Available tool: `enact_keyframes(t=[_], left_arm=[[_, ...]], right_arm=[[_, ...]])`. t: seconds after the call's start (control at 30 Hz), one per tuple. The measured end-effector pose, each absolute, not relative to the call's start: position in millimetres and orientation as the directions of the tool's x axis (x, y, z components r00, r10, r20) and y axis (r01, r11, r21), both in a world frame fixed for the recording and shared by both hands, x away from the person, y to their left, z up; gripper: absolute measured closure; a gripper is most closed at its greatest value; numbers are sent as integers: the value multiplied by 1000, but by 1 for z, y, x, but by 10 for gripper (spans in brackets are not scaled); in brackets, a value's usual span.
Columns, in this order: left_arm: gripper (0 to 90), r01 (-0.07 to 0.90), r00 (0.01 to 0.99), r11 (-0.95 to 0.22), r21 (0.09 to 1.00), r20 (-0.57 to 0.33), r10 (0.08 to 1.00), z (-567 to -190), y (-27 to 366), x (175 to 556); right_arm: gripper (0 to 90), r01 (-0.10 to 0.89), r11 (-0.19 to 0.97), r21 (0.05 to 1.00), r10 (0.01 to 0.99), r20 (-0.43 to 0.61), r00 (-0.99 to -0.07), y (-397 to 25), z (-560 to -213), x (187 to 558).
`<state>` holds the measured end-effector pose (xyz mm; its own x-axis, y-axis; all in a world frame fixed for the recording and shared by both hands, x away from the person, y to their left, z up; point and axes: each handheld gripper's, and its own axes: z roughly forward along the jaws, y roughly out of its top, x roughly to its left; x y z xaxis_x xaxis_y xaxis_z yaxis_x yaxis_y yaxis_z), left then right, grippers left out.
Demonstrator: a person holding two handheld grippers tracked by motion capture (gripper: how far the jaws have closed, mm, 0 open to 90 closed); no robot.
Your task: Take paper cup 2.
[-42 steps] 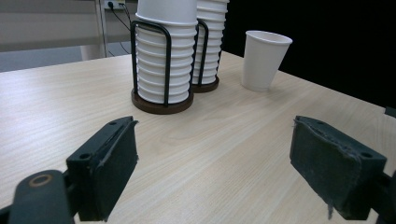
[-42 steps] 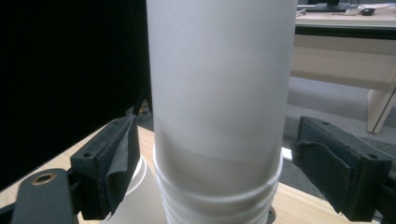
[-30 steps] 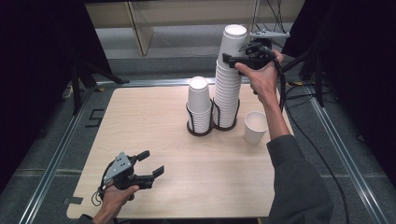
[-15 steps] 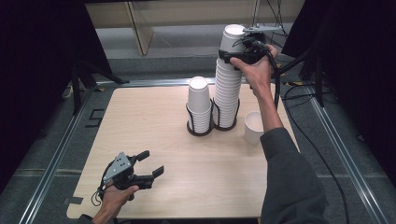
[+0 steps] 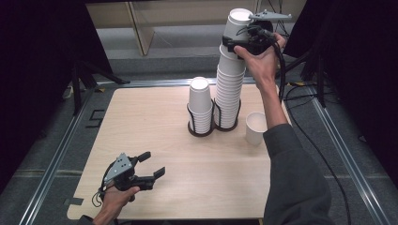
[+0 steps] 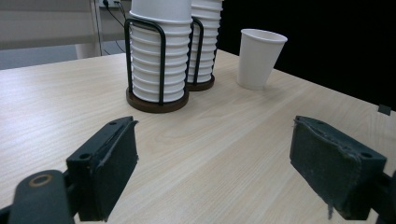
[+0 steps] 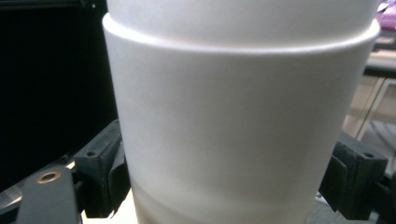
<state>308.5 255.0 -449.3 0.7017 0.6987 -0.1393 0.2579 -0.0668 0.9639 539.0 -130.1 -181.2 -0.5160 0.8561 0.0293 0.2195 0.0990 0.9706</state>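
A tall stack of white paper cups (image 5: 229,93) stands in a black wire holder (image 5: 227,125) at the table's far middle. My right gripper (image 5: 233,43) is high above the table, shut on the top cup (image 5: 237,22), which sits raised and slightly tilted over the stack. In the right gripper view that cup (image 7: 243,121) sits between both pads (image 7: 109,172). A shorter stack (image 5: 200,101) stands in a second holder to the left. My left gripper (image 5: 154,163) rests open and empty near the front left edge; the left gripper view shows its jaws wide apart over bare wood.
A single white cup (image 5: 256,127) stands upright on the table (image 5: 141,122) right of the holders, also visible as the lone cup (image 6: 259,58). Metal rails run along both table sides. Cables trail at the back right.
My right gripper has risen with the top cup, which now stands higher above the stack. The left gripper has not moved.
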Motion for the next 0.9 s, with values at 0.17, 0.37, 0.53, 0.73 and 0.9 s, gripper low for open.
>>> enact_keyframes(t=[0.17, 0.37, 0.53, 0.73, 0.9], left_arm=[[145, 259, 705, -71, 963, -138, 696, -449, 255, 308], [145, 271, 724, -90, 958, -142, 675, -451, 251, 308], [146, 257, 735, -77, 963, -143, 663, -452, 250, 309], [145, 259, 733, -85, 962, -138, 666, -452, 251, 310], [145, 277, 721, -92, 956, -144, 678, -452, 252, 309]], right_arm=[[169, 176, 85, 981, 859, 18, -512, -132, -162, 533], [169, 146, 66, 987, 862, 17, -507, -136, -146, 525], [169, 113, 44, 993, 864, 18, -504, -145, -132, 514], [169, 110, 59, 992, 867, 4, -499, -161, -127, 499], [170, 120, 64, 991, 864, 5, -503, -173, -135, 485]])
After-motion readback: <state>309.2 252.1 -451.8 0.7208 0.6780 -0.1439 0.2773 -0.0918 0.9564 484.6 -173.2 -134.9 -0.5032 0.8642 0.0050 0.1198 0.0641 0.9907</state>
